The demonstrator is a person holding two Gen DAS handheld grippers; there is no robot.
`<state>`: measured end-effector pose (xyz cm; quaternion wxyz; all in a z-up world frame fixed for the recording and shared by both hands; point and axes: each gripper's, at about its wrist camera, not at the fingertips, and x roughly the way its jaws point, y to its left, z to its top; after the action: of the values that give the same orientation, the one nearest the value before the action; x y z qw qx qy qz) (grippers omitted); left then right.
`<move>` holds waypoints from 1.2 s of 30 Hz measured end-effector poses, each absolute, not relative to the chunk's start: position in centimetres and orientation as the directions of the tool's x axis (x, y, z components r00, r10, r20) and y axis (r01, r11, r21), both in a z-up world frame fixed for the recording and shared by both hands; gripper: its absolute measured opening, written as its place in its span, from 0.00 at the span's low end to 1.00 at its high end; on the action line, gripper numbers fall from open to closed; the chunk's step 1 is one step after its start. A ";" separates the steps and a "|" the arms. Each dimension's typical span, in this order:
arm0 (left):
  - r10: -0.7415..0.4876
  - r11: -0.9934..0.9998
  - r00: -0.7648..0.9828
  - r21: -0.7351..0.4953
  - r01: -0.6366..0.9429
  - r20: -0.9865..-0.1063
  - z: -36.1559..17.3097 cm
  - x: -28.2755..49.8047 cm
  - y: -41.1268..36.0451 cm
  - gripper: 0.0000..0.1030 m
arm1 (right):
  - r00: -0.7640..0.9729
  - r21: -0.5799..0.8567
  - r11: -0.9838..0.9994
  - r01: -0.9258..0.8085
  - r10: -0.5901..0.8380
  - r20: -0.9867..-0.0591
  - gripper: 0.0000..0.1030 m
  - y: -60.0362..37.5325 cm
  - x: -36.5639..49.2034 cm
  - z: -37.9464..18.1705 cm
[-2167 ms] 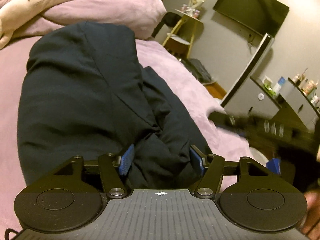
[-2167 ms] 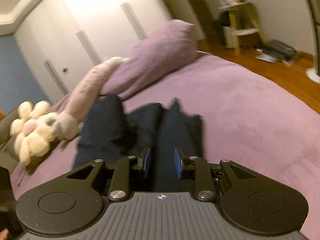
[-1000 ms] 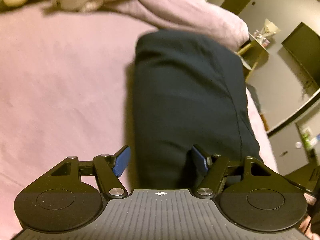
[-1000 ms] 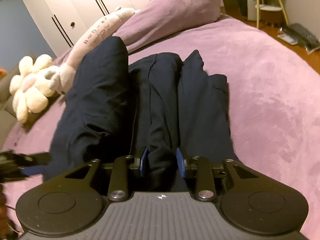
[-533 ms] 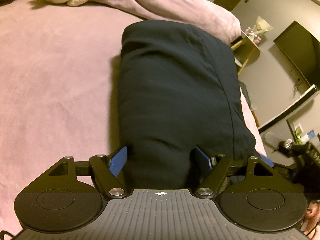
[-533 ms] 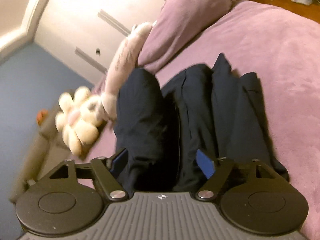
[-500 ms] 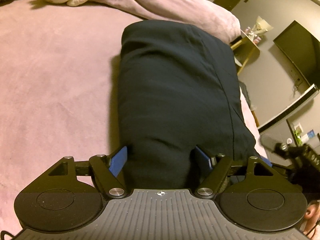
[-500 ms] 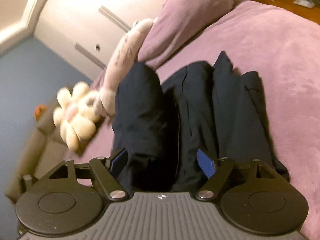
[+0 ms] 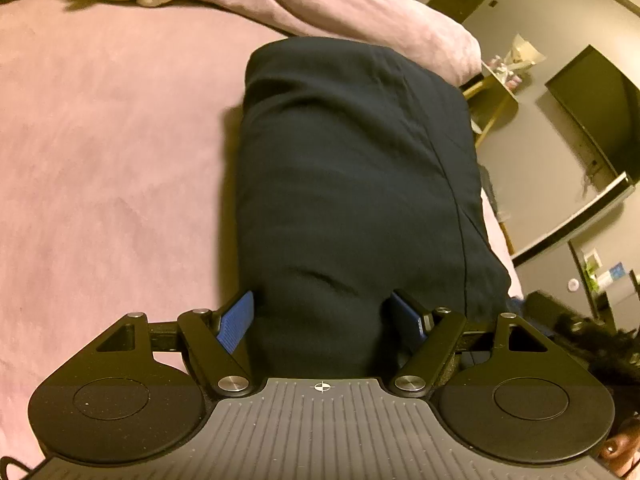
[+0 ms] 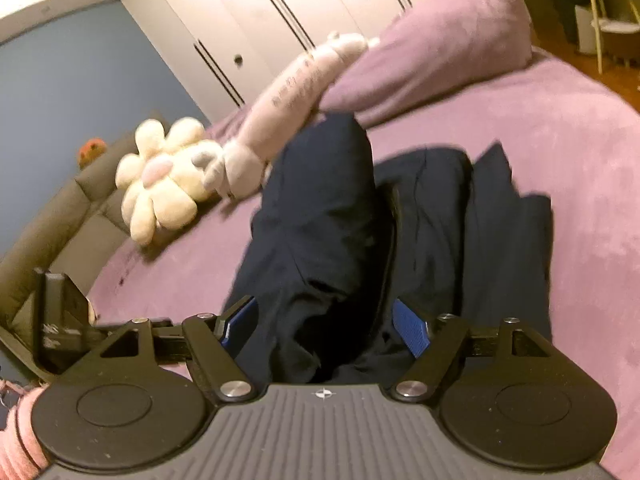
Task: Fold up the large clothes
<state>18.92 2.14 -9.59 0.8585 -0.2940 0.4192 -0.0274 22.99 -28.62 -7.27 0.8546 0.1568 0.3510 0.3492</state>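
Observation:
A large dark navy garment (image 9: 352, 184) lies folded lengthwise on the purple bed (image 9: 100, 128). My left gripper (image 9: 326, 320) is open, its blue pads standing on either side of the garment's near end. In the right wrist view the same garment (image 10: 340, 216) shows as a thick folded roll with looser folds to its right. My right gripper (image 10: 326, 322) is open, its blue pads astride the near end of the bunched cloth. The left gripper's body (image 10: 60, 320) shows at the left edge of that view.
A purple pillow (image 10: 440, 52), a long pink plush (image 10: 296, 92) and a cream flower plush (image 10: 160, 176) lie at the bed's head. White wardrobe doors (image 10: 304, 12) stand behind. A wall TV (image 9: 596, 120), a small yellow table (image 9: 496, 100) and a desk are off the bed's right side.
My right gripper has opened wide from a narrow grip on the cloth and tilted up. My left gripper has stayed open and come to the folded garment's near end.

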 end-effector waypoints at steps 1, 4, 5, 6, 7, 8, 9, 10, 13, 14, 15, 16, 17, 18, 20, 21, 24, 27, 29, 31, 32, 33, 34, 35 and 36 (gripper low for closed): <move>-0.294 0.825 0.646 -0.528 -0.200 -0.704 -9.6 19.0 2.1 0.77 | 0.515 0.516 0.704 -0.489 0.710 -0.481 0.74 -28.8 22.8 -7.1; -0.288 0.832 0.646 -0.519 -0.197 -0.707 -9.6 19.0 1.8 0.77 | 0.471 0.511 0.689 -0.514 0.725 -0.502 0.74 -28.3 22.7 -7.6; -0.286 0.834 0.646 -0.516 -0.197 -0.708 -9.5 19.1 1.7 0.78 | 0.454 0.498 0.694 -0.520 0.718 -0.527 0.74 -27.9 22.7 -8.1; -0.284 0.836 0.646 -0.513 -0.195 -0.709 -9.5 19.1 1.6 0.78 | 0.426 0.487 0.692 -0.533 0.716 -0.553 0.74 -27.4 22.9 -8.7; -0.283 0.836 0.646 -0.512 -0.196 -0.709 -9.5 19.0 1.6 0.78 | 0.406 0.473 0.693 -0.544 0.711 -0.574 0.74 -26.9 23.2 -9.2; -0.283 0.837 0.646 -0.511 -0.195 -0.709 -9.5 19.0 1.5 0.78 | 0.398 0.455 0.702 -0.548 0.697 -0.596 0.73 -26.5 23.4 -9.8; -0.284 0.837 0.646 -0.512 -0.193 -0.708 -9.5 18.9 1.5 0.78 | 0.393 0.435 0.713 -0.550 0.680 -0.619 0.69 -26.0 23.7 -10.3; -0.287 0.836 0.645 -0.514 -0.193 -0.708 -9.4 18.9 1.6 0.78 | 0.396 0.417 0.721 -0.553 0.668 -0.630 0.63 -25.7 23.9 -10.7; -0.299 0.829 0.647 -0.526 -0.188 -0.702 -9.1 18.7 1.9 0.77 | 0.402 0.393 0.715 -0.578 0.668 -0.626 0.21 -25.1 23.6 -10.6; -0.300 0.827 0.650 -0.530 -0.187 -0.698 -9.0 18.7 2.1 0.77 | 0.393 0.416 0.708 -0.570 0.680 -0.619 0.18 -25.0 23.4 -10.4; -0.294 0.828 0.653 -0.527 -0.190 -0.698 -8.9 18.7 2.1 0.77 | 0.403 0.419 0.712 -0.564 0.680 -0.613 0.16 -25.0 23.0 -10.0; -0.282 0.832 0.657 -0.519 -0.196 -0.700 -8.8 18.7 2.3 0.77 | 0.415 0.413 0.708 -0.572 0.685 -0.599 0.15 -25.2 22.6 -9.7; -0.273 0.835 0.661 -0.514 -0.198 -0.699 -8.6 18.7 2.3 0.77 | 0.428 0.419 0.708 -0.568 0.689 -0.585 0.15 -25.6 22.1 -9.4; -0.268 0.835 0.667 -0.512 -0.199 -0.696 -8.5 18.8 2.5 0.77 | 0.434 0.442 0.714 -0.544 0.689 -0.580 0.15 -26.1 21.8 -9.5; -0.262 0.831 0.673 -0.516 -0.207 -0.692 -8.3 19.0 2.8 0.77 | 0.450 0.468 0.733 -0.494 0.676 -0.583 0.14 -27.3 21.3 -10.4; -0.261 0.829 0.675 -0.518 -0.210 -0.690 -8.3 19.3 2.8 0.77 | 0.449 0.477 0.744 -0.468 0.665 -0.596 0.14 -27.7 21.1 -11.2; -0.243 0.828 0.686 -0.515 -0.223 -0.686 -8.6 20.5 2.7 0.77 | 0.437 0.530 0.734 -0.424 0.679 -0.590 0.14 -28.7 20.8 -13.0; -0.269 0.809 0.675 -0.541 -0.228 -0.687 -9.6 21.7 2.6 0.77 | 0.439 0.538 0.724 -0.433 0.690 -0.576 0.20 -28.8 21.2 -12.0; -0.268 0.818 0.671 -0.531 -0.220 -0.692 -9.7 22.2 2.3 0.79 | 0.458 0.538 0.718 -0.441 0.696 -0.553 0.37 -29.0 21.8 -10.8; -0.271 0.828 0.666 -0.521 -0.208 -0.695 -9.7 22.4 2.3 0.79 | 0.518 0.525 0.735 -0.429 0.676 -0.524 0.79 -29.5 22.7 -9.9; -0.277 0.823 0.666 -0.529 -0.208 -0.693 -9.8 22.3 2.4 0.79 | 0.542 0.527 0.742 -0.414 0.666 -0.512 0.83 -29.8 23.5 -9.5; -0.282 0.818 0.667 -0.536 -0.209 -0.690 -9.8 22.3 2.6 0.79 | 0.550 0.534 0.745 -0.398 0.661 -0.511 0.87 -30.0 24.3 -9.6; -0.283 0.817 0.667 -0.538 -0.210 -0.690 -9.9 22.2 2.7 0.79 | 0.541 0.553 0.739 -0.384 0.666 -0.514 0.88 -30.0 25.4 -9.8; -0.283 0.815 0.667 -0.539 -0.212 -0.689 -9.9 22.1 2.7 0.79 | 0.516 0.586 0.724 -0.365 0.681 -0.520 0.89 -30.0 26.7 -10.4; -0.283 0.813 0.667 -0.541 -0.214 -0.689 -9.9 22.1 2.6 0.80 | 0.488 0.626 0.702 -0.338 0.700 -0.521 0.89 -30.1 27.8 -11.0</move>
<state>22.05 2.63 -9.95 0.8606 -0.3051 0.4073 -0.0199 27.83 -30.07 -11.03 0.8322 0.2271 0.3983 0.3118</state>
